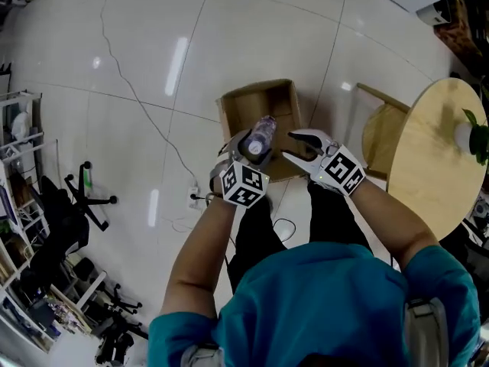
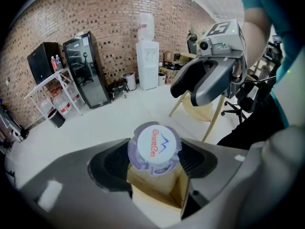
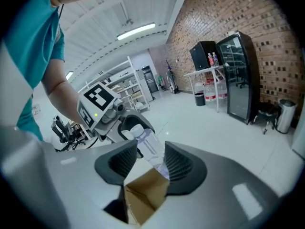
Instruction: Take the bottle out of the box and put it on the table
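A clear plastic bottle point(image 1: 261, 132) with a white cap point(image 2: 154, 144) is held up in the air by my left gripper point(image 1: 246, 150), whose jaws are shut on its body. Straight below it on the floor stands the open cardboard box point(image 1: 260, 102), which looks empty. My right gripper point(image 1: 295, 147) hovers just to the right of the bottle, its jaws open and holding nothing. In the right gripper view the bottle point(image 3: 148, 149) shows past the open pads, still apart from them. The round wooden table point(image 1: 432, 167) is off to the right.
A wooden chair point(image 1: 380, 132) stands between the box and the table. A white plant pot point(image 1: 467, 136) sits on the table. A cable point(image 1: 164, 140) runs across the white floor, and shelves and an office chair point(image 1: 69, 212) crowd the left side. A black fridge point(image 2: 86, 70) stands by the brick wall.
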`<action>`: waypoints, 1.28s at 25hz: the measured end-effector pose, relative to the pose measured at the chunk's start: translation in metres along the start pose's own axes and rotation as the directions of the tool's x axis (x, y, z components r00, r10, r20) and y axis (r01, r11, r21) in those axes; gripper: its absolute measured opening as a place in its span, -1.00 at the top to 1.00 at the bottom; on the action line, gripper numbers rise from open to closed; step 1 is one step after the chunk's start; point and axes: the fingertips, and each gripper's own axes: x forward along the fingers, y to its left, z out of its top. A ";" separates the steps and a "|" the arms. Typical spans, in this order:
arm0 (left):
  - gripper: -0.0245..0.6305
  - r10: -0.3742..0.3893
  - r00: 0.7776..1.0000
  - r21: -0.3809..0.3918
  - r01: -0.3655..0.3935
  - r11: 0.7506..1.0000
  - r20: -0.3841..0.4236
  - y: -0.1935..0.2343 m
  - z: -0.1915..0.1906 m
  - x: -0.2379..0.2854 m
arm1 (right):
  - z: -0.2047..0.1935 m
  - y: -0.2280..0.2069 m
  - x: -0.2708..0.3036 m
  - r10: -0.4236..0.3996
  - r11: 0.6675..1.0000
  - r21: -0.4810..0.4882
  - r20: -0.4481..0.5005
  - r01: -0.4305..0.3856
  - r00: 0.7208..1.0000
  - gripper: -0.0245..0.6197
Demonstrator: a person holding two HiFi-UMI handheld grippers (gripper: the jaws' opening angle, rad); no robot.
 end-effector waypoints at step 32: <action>-0.02 -0.078 0.992 0.401 0.033 0.915 0.096 -0.224 0.260 -0.394 | 0.222 0.268 -0.341 -0.177 0.973 -0.120 0.171 0.199 0.969 0.38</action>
